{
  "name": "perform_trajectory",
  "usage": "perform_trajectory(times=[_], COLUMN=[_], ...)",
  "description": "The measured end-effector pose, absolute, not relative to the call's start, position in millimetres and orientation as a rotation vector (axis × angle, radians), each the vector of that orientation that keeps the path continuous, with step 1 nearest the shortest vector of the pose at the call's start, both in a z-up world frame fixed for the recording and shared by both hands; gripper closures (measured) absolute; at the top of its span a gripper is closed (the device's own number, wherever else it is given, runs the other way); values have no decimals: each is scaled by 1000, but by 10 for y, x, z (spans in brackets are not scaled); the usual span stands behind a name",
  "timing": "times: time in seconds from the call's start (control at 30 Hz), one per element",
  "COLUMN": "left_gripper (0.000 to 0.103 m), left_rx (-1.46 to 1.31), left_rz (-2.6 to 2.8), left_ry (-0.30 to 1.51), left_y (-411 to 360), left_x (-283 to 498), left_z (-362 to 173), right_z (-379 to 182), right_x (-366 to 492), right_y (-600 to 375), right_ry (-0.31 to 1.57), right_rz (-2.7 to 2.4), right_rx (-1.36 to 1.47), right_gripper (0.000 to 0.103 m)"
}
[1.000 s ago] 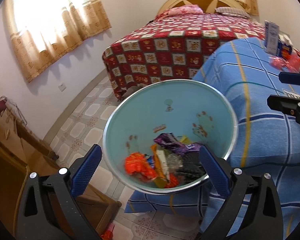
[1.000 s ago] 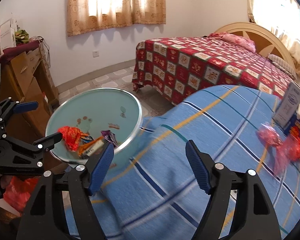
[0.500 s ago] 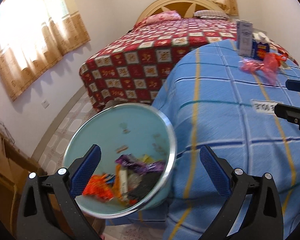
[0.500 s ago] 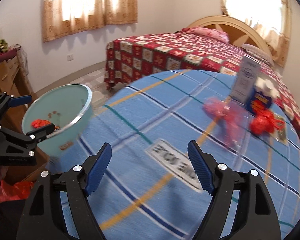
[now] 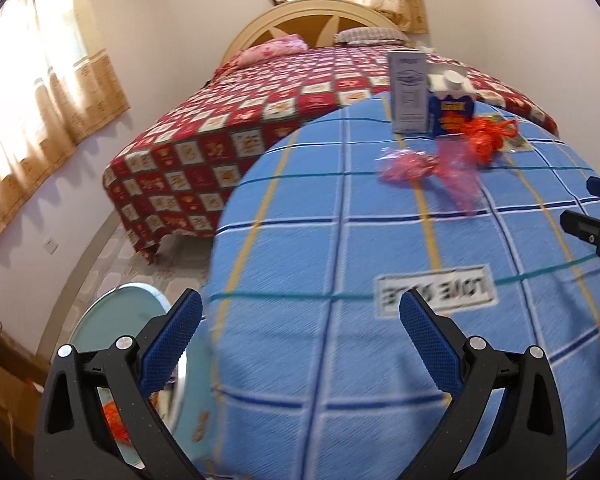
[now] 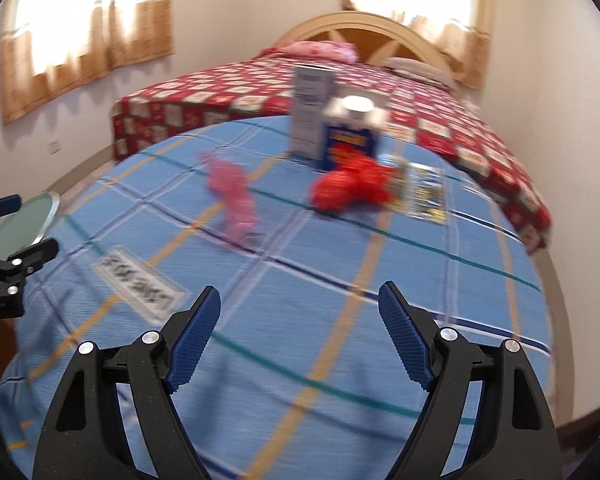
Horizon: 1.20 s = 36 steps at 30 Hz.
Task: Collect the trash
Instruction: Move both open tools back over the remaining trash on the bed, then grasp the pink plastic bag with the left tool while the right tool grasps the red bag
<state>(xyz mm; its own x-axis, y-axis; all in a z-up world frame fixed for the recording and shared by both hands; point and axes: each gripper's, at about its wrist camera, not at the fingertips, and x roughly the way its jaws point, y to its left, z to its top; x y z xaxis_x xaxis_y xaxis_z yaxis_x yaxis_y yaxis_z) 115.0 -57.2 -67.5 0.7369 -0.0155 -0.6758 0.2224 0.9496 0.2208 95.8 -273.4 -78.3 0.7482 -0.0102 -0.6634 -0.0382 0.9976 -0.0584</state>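
Observation:
On the blue checked bedcover [image 5: 340, 248] lie a crumpled pink plastic bag [image 5: 420, 168] and a red plastic bag [image 5: 488, 136]. My left gripper [image 5: 300, 320] is open and empty above the cover, well short of them. A pale teal bin [image 5: 128, 320] holding wrappers sits low on the left, partly hidden behind the left finger. In the right wrist view the pink bag [image 6: 232, 192] and red bag [image 6: 348, 188] lie ahead of my right gripper [image 6: 300, 304], whose jaws are opening with nothing between them. Flat printed wrappers [image 6: 424, 192] rest beside the red bag.
A white carton [image 5: 408, 92] and a blue bottle with a white cap [image 5: 452, 108] stand behind the bags. A second bed with a red patterned cover [image 5: 260, 120] lies beyond. Brown furniture [image 5: 4, 360] is at the far left. The picture is motion-blurred.
Both views have swung away from the bin and over the blue bedcover. The bin has slid to the lower left edge and the pink and red bags are now closer and more central.

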Motion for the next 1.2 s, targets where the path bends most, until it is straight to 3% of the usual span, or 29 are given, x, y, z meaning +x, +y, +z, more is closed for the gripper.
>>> perform_trajectory(times=[0.43, 0.83, 0.87, 0.97, 1.0, 1.07, 1.2], left_gripper=[6, 7, 11, 52, 70, 91, 98], left_rx=[332, 321, 313, 280, 271, 274, 285], left_rz=[-212, -201, -200, -260, -279, -305, -326], left_ry=[736, 770, 776, 830, 842, 852, 835], left_y=[-1524, -1985, -1962, -1872, -1839, -1786, -1634], left_x=[1485, 1885, 1911, 1958, 1957, 1936, 1846], left_z=[-661, -752, -766, -830, -849, -879, -862], right_z=[-836, -877, -874, -871, -870, -865, -829], right_x=[951, 972, 975, 995, 1006, 1033, 1105], right_y=[-3787, -4006, -4004, -3977, -3957, -3916, -3812], right_ry=[733, 732, 732, 733, 734, 736, 736], right_rz=[-193, -179, -176, -162, -157, -145, -127], right_rx=[6, 49, 53, 56, 51, 48, 38], right_gripper=[17, 15, 15, 15, 15, 15, 15])
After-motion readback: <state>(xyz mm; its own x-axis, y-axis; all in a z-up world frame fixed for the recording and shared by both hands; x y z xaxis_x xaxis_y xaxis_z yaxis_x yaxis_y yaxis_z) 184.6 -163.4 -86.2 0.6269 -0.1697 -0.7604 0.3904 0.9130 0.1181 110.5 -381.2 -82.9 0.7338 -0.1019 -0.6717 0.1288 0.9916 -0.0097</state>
